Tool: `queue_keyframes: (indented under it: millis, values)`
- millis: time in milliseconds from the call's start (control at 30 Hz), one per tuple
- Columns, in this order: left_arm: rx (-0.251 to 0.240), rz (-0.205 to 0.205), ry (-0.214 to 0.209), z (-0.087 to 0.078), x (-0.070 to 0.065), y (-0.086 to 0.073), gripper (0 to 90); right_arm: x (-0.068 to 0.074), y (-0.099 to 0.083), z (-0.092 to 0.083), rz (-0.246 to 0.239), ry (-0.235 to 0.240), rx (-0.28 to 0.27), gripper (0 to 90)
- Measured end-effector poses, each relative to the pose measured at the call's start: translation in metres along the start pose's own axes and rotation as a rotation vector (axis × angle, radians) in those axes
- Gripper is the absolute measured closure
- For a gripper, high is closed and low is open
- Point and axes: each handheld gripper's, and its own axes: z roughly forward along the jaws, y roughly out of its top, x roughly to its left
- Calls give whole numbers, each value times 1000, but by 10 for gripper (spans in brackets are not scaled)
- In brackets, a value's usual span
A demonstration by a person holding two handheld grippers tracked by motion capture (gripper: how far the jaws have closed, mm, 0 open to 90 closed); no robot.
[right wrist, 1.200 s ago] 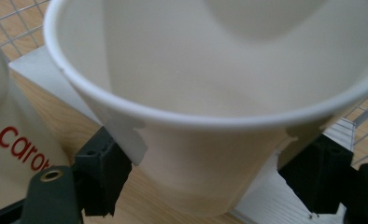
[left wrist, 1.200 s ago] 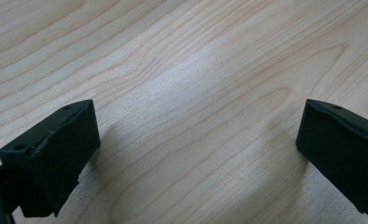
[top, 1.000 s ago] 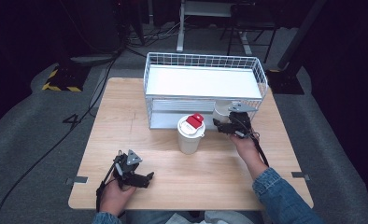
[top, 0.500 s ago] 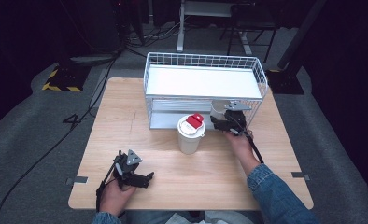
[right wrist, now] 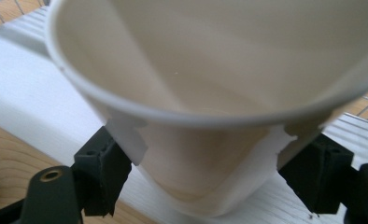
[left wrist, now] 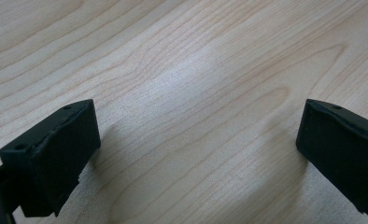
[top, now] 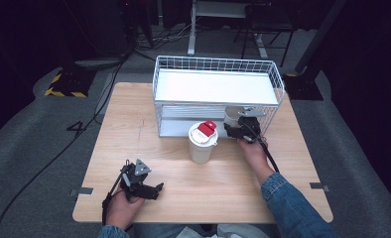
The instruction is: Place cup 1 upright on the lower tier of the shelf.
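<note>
My right gripper is shut on a white open paper cup at the front right of the white wire rack, by its lower shelf. In the right gripper view the cup has its mouth turned toward the camera. Its wall is squeezed between the black fingers, and the white shelf lies under it. A second white cup with a lid and red tab stands upright on the table in front of the rack. My left gripper rests open on the wooden table near the front left.
The rack's top tier is a flat white tray with a wire rim. The table's front edge is near both forearms. Dark floor with cables surrounds the table.
My right gripper has carried the open cup a little lower and closer to the rack's lower shelf. The left gripper and the lidded cup have stayed put.
</note>
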Motion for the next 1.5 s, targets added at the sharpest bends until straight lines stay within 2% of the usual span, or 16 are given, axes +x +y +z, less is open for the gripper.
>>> queue_keyframes:
  millis: [700,933,967,1100,1200,1300,1500]
  values:
    - [-1,-6,-1,0,0,0,2,-6,-5,8,47,27,18,231]
    - [-1,-6,-1,0,0,0,2,-7,-5,8,29,34,18,219]
    - [0,-6,-1,0,0,0,2,-6,-5,8,26,33,11,152]
    - [0,-6,0,0,0,0,2,-7,-5,9,-5,28,14,140]
    - [0,-5,0,0,0,0,2,-8,-5,7,-13,32,7,47]
    - [0,-6,0,0,0,0,2,-8,-5,6,-12,38,-9,2]
    - [0,-6,-1,0,0,0,2,-6,-4,-1,-18,39,-31,1]
